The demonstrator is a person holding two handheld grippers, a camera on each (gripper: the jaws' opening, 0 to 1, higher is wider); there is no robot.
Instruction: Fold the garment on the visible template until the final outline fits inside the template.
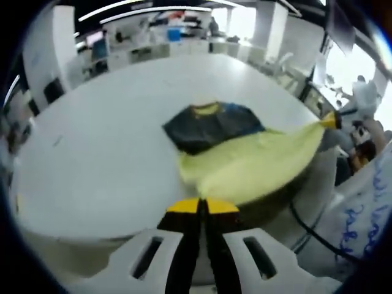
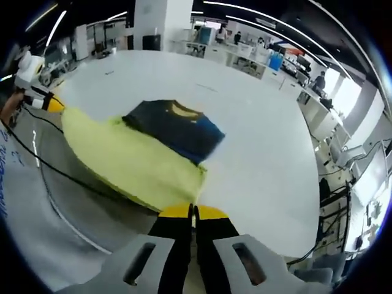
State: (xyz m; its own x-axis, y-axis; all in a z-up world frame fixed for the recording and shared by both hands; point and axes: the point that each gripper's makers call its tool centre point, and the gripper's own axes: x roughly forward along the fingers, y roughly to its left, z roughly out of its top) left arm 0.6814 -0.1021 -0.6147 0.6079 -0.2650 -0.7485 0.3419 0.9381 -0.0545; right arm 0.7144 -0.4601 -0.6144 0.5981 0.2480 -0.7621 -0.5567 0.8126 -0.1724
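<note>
A garment lies on the round white table (image 1: 110, 141). Its dark navy part with a yellow collar (image 1: 211, 125) rests flat, while the yellow part (image 1: 257, 162) is lifted and stretched over the table's near edge. My left gripper (image 1: 199, 206) is shut on one yellow corner. The right gripper (image 1: 331, 120) holds the other corner at the right. In the right gripper view the navy part (image 2: 174, 128) lies beyond the yellow cloth (image 2: 131, 162). My right gripper (image 2: 193, 212) is shut on its hem, and the left gripper (image 2: 52, 104) pinches the far left corner.
A black cable (image 1: 306, 226) hangs below the table edge, also seen as a black cable (image 2: 61, 174) under the cloth. A white sleeve with blue writing (image 1: 361, 214) is at the right. Desks and people stand beyond the table (image 2: 257, 153).
</note>
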